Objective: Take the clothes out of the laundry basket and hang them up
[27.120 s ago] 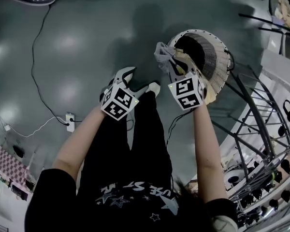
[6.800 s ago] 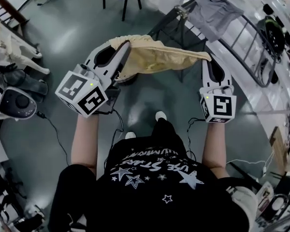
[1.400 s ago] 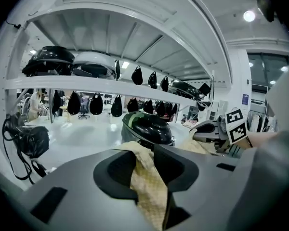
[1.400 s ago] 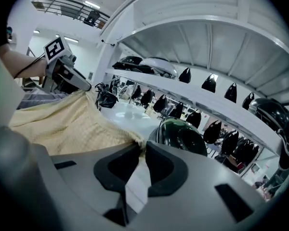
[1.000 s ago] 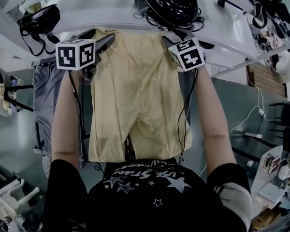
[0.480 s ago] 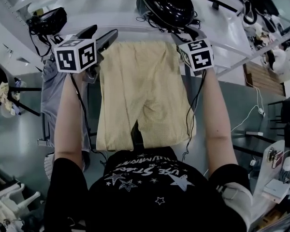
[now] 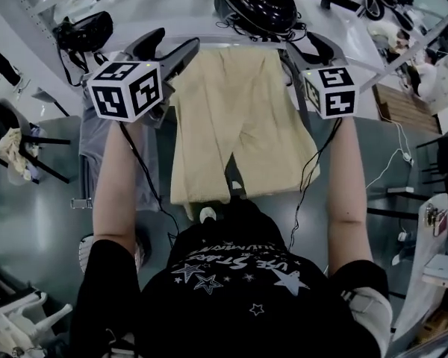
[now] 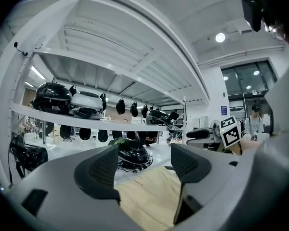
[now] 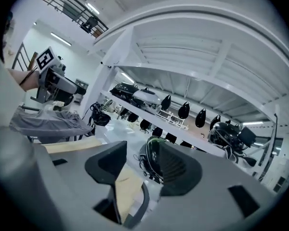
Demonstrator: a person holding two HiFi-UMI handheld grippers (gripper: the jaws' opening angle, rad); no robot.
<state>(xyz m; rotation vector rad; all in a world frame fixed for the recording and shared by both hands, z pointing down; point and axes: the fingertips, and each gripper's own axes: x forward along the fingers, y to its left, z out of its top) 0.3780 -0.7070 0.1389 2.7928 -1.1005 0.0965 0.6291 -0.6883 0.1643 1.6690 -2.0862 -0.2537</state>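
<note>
Over the rack's top rail [image 7: 358, 64] I see the yellow shorts [image 7: 239, 125] draped. My left hand-held gripper [image 7: 172, 42] and right hand-held gripper [image 7: 305, 51] flank them, wide open and empty. The right's jaws just narrowed slightly.

Head view looks steeply down; both gripper views face level, sharing the helmet [image 8: 131, 154].
</note>
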